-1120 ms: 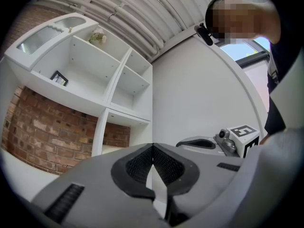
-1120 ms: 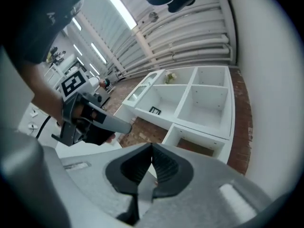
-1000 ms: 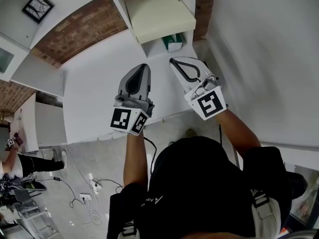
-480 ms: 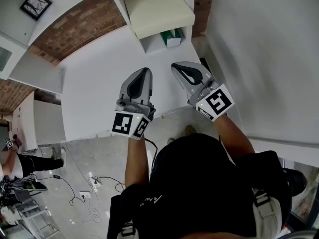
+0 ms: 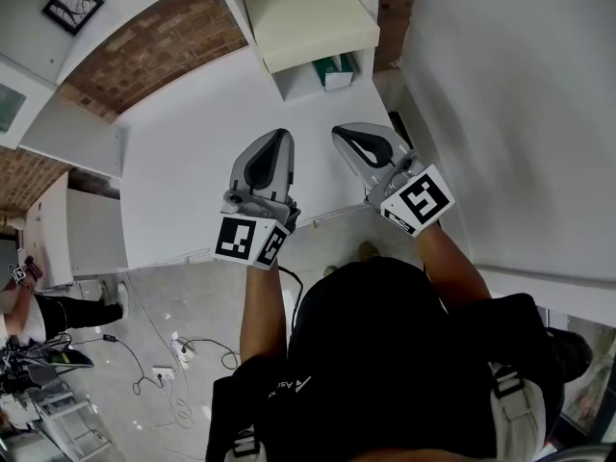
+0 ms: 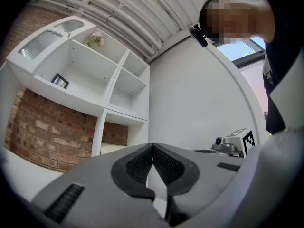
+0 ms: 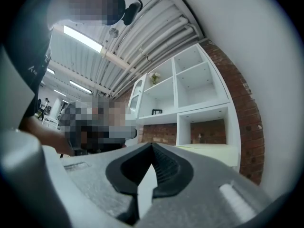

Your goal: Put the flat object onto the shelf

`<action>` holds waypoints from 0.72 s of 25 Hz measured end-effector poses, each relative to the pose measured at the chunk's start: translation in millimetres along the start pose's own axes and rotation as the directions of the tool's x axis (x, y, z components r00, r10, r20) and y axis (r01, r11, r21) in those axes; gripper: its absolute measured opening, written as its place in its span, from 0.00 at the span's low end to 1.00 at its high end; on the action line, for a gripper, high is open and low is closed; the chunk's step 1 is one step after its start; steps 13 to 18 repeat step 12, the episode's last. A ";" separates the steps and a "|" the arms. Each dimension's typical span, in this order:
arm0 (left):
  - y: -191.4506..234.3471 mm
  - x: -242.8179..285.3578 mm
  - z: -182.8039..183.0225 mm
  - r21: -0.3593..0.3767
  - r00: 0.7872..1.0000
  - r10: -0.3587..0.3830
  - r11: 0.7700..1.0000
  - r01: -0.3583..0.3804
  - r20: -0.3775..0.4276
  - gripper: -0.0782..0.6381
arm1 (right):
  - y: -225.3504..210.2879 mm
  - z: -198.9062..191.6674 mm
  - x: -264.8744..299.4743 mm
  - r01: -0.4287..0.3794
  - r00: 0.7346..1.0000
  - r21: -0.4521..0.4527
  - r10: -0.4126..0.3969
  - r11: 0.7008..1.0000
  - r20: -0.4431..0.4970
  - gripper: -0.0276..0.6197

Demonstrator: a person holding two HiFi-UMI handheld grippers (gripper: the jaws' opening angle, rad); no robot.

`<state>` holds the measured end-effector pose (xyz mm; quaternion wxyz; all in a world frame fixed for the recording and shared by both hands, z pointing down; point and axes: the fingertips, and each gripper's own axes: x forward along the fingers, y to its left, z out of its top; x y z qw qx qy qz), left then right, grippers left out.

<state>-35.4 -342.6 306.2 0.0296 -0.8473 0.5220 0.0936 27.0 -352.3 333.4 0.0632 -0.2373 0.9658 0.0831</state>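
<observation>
One white worktop spreads under and ahead of both grippers, backed by a brick wall. One white shelf unit stands beyond the gripper tips, straight ahead and a little to the right of them. The one flat object, a cream slab, lies level on a low shelf board of that unit, ahead of both grippers and well apart from them; the right gripper view shows it past the right side of the jaws, in front of a brick-backed compartment.

There are two grippers, side by side over the near edge of the worktop, both pointing toward the shelf. The left gripper has its jaws closed tip to tip with nothing between them. The right gripper is closed the same way and empty.

One small green-and-white packet sits in a white-walled opening between the slab and the gripper tips. One dark picture frame stands far off to the left of the left gripper
</observation>
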 end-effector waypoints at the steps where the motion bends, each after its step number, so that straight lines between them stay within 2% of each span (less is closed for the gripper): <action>1: 0.2 0.0 0.3 0.001 1.000 0.000 1.000 0.000 0.000 0.11 | -0.3 -0.5 -0.2 -0.001 1.000 0.002 0.001 1.000 0.000 0.04; 18: 2.7 -0.2 1.6 0.007 1.000 0.016 1.000 -0.016 0.003 0.11 | 0.9 -6.1 -2.6 -0.021 1.000 0.012 0.022 1.000 -0.010 0.04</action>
